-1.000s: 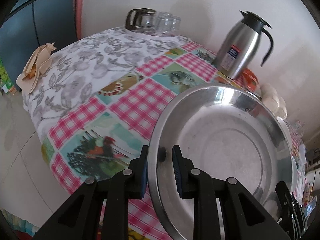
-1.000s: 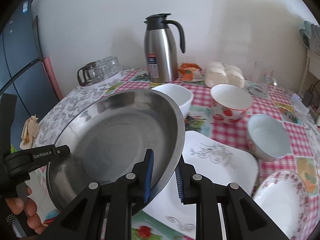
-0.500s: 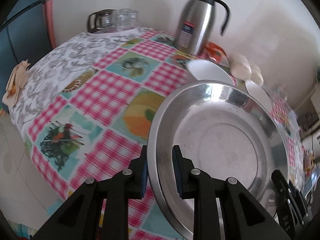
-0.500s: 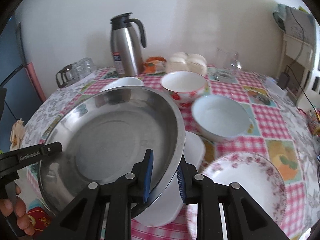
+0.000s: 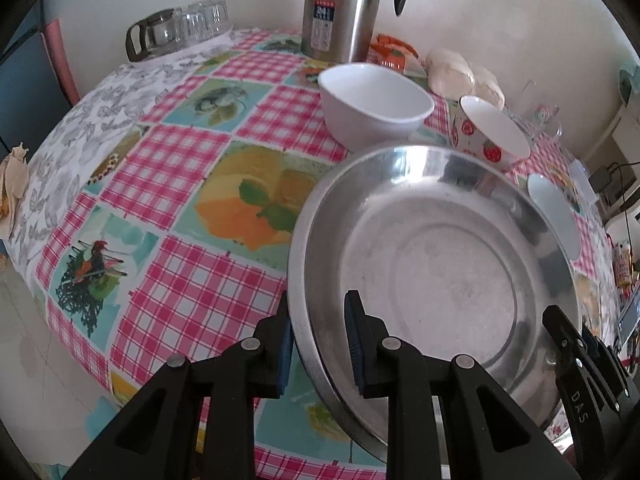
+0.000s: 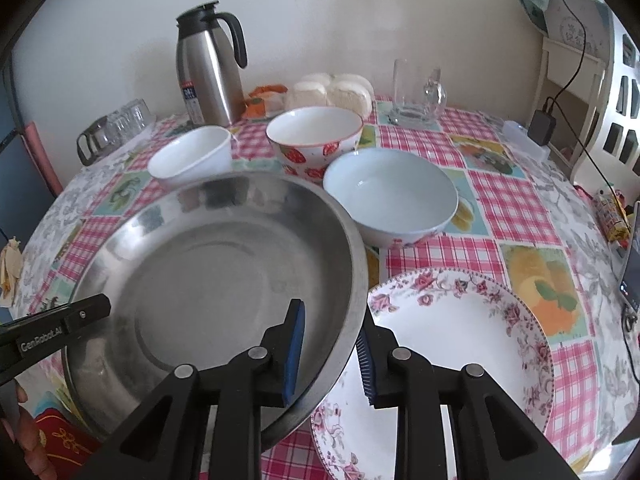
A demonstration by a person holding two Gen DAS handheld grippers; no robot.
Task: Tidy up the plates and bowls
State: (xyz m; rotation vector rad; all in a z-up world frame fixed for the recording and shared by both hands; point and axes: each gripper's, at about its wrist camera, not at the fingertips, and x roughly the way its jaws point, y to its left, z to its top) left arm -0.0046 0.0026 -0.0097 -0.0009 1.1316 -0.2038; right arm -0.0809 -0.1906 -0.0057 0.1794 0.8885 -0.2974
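Both grippers carried the steel pan (image 6: pixel 224 280) rightward, hiding the square plate. Left gripper (image 5: pixel 318 344) clamps its rim; right gripper (image 6: pixel 330 350) is opening around it.

The right tool (image 6: pixel 330 354), jaws opening, straddles the steel basin's (image 6: pixel 224 280) rim beside a floral plate (image 6: pixel 460 344) on the table (image 6: pixel 516 204)

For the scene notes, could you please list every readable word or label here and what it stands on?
"GenRobot.AI": on the left tongs, seen from the right wrist.
"DAS": on the right tongs, seen from the left wrist.
Label on the steel thermos: red and white print, too blurred to read.
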